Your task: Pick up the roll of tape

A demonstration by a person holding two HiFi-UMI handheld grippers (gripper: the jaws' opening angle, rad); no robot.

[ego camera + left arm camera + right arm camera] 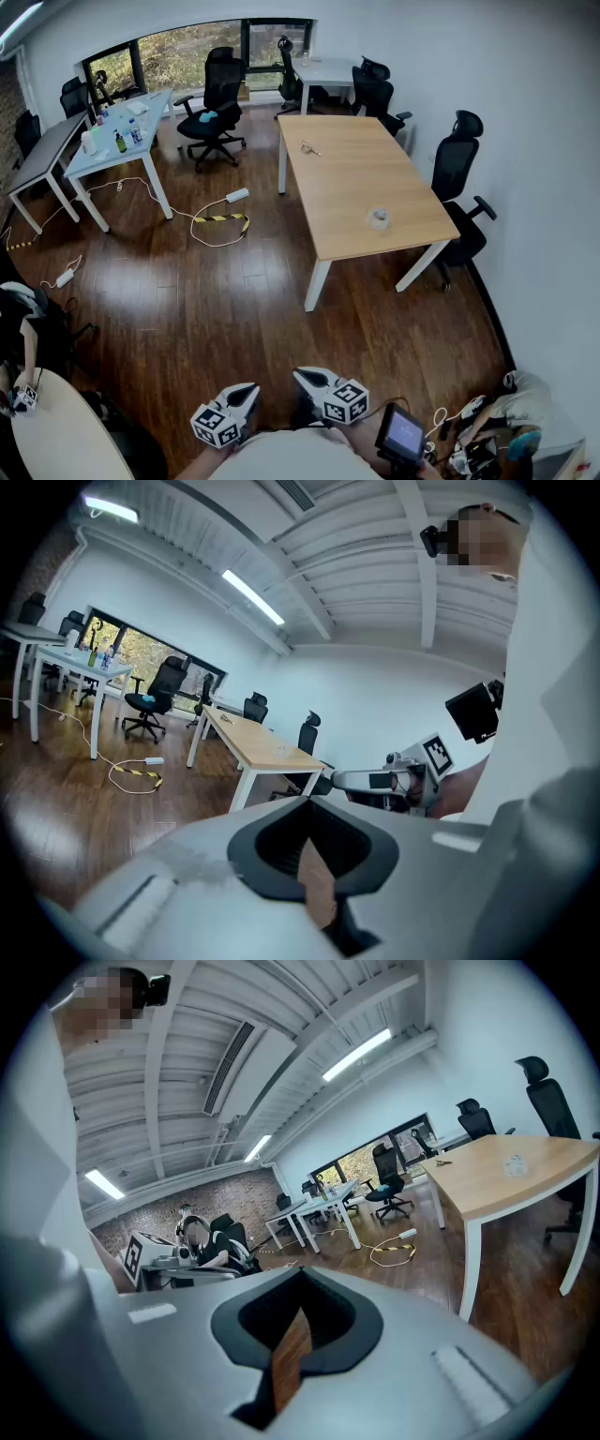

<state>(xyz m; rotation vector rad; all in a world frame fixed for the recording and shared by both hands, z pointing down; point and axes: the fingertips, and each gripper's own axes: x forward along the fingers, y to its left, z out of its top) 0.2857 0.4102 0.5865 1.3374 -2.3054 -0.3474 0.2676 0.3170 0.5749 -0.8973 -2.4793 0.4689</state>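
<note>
The roll of tape (379, 218), pale and translucent, lies on the wooden table (349, 178) near its right front corner, far from both grippers. It shows small in the left gripper view (282, 750) and in the right gripper view (514, 1163). My left gripper (251, 390) and right gripper (302, 376) are held low and close to my body, tips near each other above the wooden floor. Both are shut and hold nothing: the left jaws (309, 855) and the right jaws (298, 1330) meet in a thin slit.
Black office chairs (461, 167) stand right of the table and behind it. A small metal object (309, 147) lies at the table's far end. White desks (122, 145) with bottles stand at the left, and cables (220, 220) run over the floor. A person (202, 1241) sits at the left.
</note>
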